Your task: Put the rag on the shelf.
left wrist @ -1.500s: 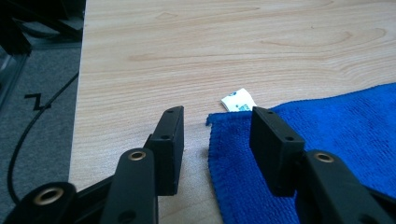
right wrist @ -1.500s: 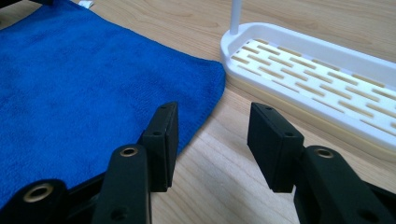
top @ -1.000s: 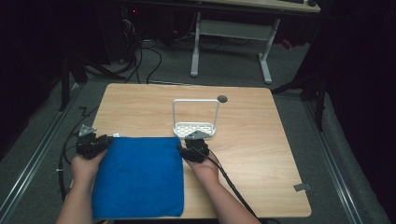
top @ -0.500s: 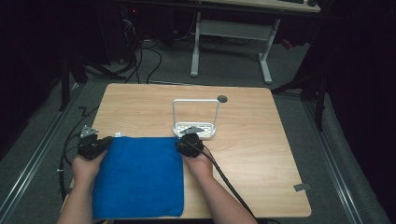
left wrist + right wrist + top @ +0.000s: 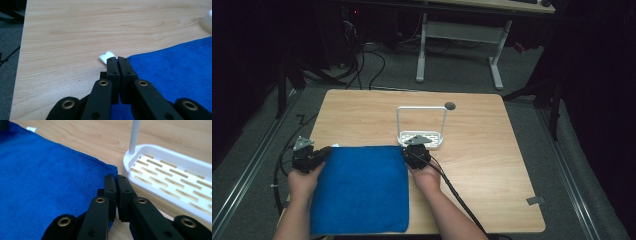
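Note:
A blue towel (image 5: 359, 187) lies flat on the near left part of the wooden table (image 5: 482, 160). My left gripper (image 5: 325, 150) is at the towel's far left corner. Seen along its jaws, the left gripper (image 5: 117, 60) is shut on that corner of the towel (image 5: 175, 72), with a white tag (image 5: 106, 56) sticking out beside the tips. My right gripper (image 5: 411, 149) is at the far right corner. Its jaws have just been closing, and the right gripper (image 5: 116, 177) now pinches the corner of the towel (image 5: 45, 175).
A white slotted rack (image 5: 422, 136) with a tall wire hoop stands just beyond the right gripper, and its base (image 5: 175, 187) almost touches the towel's corner. A cable (image 5: 457, 195) trails from the right gripper across the table. A round hole (image 5: 450, 106) sits near the far edge.
The right gripper has crept slightly away from the person, onto the towel's far right corner. The left hand and the towel stay where they were.

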Motion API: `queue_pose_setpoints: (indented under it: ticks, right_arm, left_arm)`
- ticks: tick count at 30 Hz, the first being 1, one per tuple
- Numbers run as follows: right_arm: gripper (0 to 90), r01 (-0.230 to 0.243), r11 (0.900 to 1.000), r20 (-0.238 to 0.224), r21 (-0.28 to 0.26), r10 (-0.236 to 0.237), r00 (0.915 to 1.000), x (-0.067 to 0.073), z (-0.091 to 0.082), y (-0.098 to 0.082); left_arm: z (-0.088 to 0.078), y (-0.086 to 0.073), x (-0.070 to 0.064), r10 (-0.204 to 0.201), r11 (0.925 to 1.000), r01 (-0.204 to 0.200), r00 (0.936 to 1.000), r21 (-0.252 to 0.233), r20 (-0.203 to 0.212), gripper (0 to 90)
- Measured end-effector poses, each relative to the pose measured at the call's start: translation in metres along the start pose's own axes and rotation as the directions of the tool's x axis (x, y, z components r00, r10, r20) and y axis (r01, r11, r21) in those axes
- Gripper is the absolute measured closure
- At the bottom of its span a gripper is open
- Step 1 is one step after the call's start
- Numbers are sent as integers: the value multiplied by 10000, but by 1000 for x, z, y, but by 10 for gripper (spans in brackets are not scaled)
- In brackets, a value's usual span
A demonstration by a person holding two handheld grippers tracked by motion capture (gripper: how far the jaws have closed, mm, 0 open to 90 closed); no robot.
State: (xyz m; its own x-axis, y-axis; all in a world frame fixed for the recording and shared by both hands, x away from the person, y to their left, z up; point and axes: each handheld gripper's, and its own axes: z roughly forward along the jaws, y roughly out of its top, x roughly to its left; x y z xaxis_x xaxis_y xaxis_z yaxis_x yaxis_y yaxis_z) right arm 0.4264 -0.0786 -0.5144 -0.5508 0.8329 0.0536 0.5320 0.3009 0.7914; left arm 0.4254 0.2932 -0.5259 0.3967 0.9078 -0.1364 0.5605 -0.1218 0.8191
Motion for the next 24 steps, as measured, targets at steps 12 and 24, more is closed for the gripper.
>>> queue_pose_setpoints:
  ticks: [12,24]
  right_arm:
    - [879,-115,9961,-50,-878,111,9999,-3,-32,-16]
    - [880,-527,9819,27,-1817,541,9985,-22,-82,-43]
  left_arm:
    - [-12,1,-19,297,9992,-292,9994,-290,168,885]
    - [-24,13,-59,584,9917,-462,9933,-1202,1001,892]
